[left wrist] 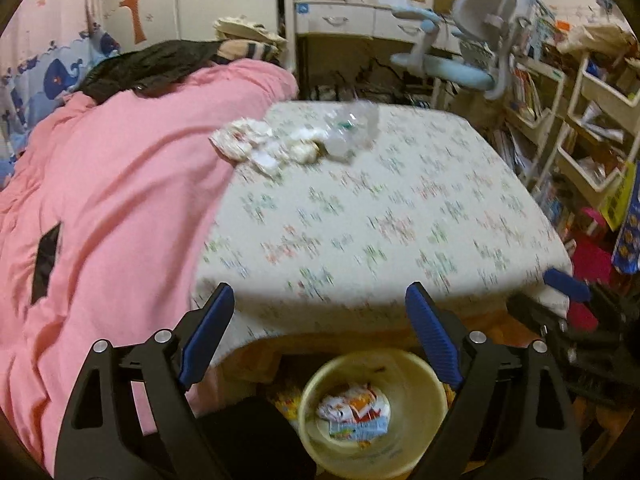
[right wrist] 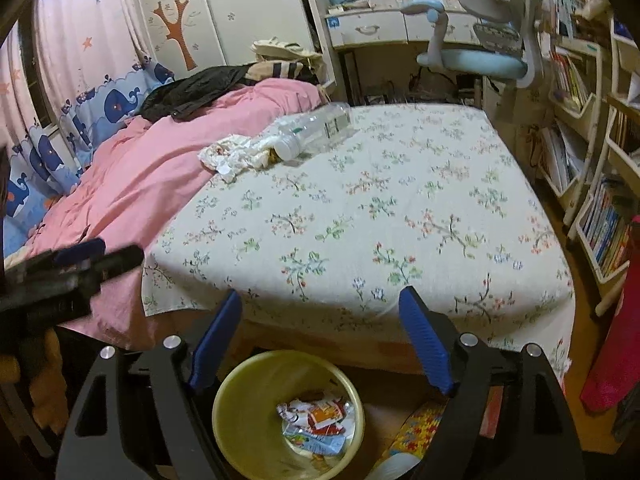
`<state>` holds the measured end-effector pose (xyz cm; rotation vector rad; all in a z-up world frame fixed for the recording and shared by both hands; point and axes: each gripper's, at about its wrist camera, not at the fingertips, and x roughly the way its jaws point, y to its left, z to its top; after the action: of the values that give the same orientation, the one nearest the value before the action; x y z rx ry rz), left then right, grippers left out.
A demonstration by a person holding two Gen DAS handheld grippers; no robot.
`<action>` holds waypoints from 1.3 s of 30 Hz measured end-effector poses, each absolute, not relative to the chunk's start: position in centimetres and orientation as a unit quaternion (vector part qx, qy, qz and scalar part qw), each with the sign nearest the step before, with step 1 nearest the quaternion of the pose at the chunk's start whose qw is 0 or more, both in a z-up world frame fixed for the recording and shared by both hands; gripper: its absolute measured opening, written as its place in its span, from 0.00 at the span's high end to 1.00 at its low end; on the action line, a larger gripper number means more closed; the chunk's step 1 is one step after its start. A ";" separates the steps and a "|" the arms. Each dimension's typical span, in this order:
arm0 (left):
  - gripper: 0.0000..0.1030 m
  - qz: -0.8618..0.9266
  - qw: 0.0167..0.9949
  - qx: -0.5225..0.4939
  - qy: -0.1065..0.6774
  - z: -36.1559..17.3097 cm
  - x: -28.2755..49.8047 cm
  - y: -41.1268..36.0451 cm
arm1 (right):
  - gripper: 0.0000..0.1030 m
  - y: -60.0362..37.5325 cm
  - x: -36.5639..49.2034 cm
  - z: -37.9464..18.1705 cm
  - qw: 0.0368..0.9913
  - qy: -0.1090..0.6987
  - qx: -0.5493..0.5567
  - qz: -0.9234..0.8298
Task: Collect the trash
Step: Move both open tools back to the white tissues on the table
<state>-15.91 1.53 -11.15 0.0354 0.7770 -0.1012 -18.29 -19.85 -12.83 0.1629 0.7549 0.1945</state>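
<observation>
Both grippers are hanging over the foot of the bed (right wrist: 360, 208), the left gripper (left wrist: 320, 336) and right gripper (right wrist: 320, 336) each spreading its fingers wide and gripping nothing. A yellow bin (right wrist: 240, 400) is sitting on the floor below them, holding crumpled wrappers (right wrist: 316, 420). A plastic bottle (right wrist: 316, 126) and crumpled tissues (right wrist: 232, 156) are lying together on the bed's far side, beside the pink blanket (right wrist: 160, 160).

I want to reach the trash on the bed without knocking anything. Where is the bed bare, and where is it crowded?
Bare: the floral sheet from the near edge up to the bottle. Crowded: the far left, where bottle and crumpled paper lie against the pink quilt.
</observation>
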 end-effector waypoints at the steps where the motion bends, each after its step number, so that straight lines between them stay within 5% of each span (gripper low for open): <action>1: 0.18 -0.044 0.926 0.013 0.374 -10.8 -15.6 1.9 | 0.24 -19.8 -18.2 -12.7 0.923 0.364 0.078 0.095; 13: 0.18 -0.007 0.931 -0.021 0.365 -9.6 -9.9 5.2 | 0.22 -18.8 -15.3 -10.7 0.928 0.348 0.065 0.114; 32: 0.19 0.034 0.901 -0.063 0.429 -16.3 8.8 5.2 | 0.19 -17.9 -3.1 -11.0 0.918 0.366 0.030 0.147; 35: 0.23 0.035 0.900 -0.059 0.432 -17.2 10.6 4.8 | 0.19 -17.3 -2.1 -11.2 0.917 0.369 0.015 0.151; 39: 0.41 0.027 0.892 -0.060 0.447 -18.3 12.5 4.7 | 0.19 -17.1 -0.9 -11.8 0.910 0.382 0.024 0.159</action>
<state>12.50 4.67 -18.30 -0.1245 0.9275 0.0561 -0.94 -17.13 -11.81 0.0505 0.7873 0.3269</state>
